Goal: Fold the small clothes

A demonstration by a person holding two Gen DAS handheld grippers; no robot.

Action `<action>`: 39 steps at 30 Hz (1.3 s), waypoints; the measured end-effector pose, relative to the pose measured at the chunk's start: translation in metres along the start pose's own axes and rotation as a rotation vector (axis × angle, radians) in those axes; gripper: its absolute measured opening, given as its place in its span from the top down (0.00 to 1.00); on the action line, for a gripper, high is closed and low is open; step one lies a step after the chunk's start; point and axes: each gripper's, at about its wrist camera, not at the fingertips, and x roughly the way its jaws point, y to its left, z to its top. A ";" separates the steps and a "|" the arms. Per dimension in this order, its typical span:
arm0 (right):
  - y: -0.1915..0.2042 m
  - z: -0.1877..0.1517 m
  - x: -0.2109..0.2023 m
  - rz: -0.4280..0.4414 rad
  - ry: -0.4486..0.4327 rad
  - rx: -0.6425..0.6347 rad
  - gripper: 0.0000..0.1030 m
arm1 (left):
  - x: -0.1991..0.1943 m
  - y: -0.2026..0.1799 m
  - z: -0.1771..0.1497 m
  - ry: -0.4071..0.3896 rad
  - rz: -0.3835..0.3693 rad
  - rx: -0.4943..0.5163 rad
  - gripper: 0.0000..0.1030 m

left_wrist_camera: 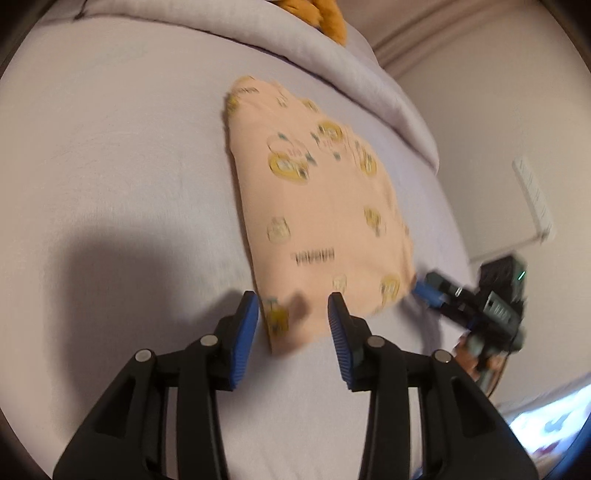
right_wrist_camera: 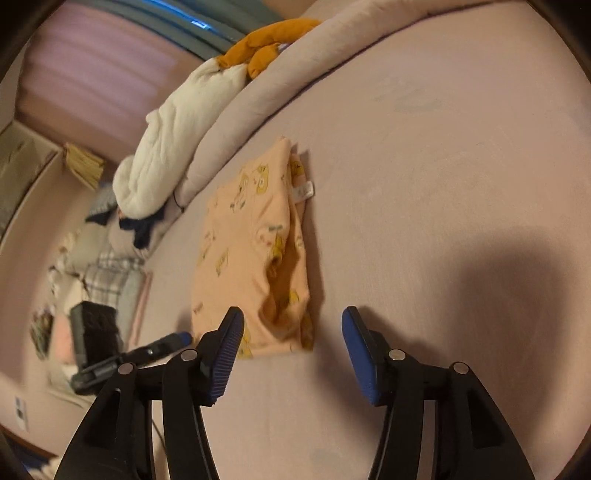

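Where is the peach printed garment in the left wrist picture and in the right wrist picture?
Left wrist view: peach garment lies centre, slightly right, its near corner between the left gripper fingers.
Right wrist view: it lies centre-left, ahead of the right gripper.
Shared landmark: the orange plush toy at the top.

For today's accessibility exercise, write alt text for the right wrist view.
A folded peach printed garment lies on a pale bedsheet, just ahead of the open right gripper. The left gripper reaches in from the left.
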 end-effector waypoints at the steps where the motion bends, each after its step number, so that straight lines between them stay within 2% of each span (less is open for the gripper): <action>1: -0.001 0.002 0.004 0.011 0.008 0.013 0.44 | 0.001 0.004 0.002 -0.009 -0.012 -0.023 0.63; 5: -0.001 0.009 0.021 0.029 0.031 0.047 0.44 | 0.016 0.014 0.017 -0.017 -0.042 -0.112 0.63; 12: 0.000 0.031 0.041 0.063 0.058 0.063 0.44 | 0.040 0.014 0.033 -0.015 -0.047 -0.134 0.62; 20: -0.002 0.043 0.052 0.103 0.079 0.073 0.44 | 0.046 0.010 0.044 -0.030 -0.020 -0.121 0.60; 26: 0.005 0.047 0.059 0.081 0.097 0.042 0.44 | 0.050 0.006 0.048 -0.034 0.026 -0.091 0.60; 39: 0.007 0.047 0.060 0.058 0.113 -0.005 0.44 | 0.057 0.002 0.055 -0.034 0.052 -0.064 0.57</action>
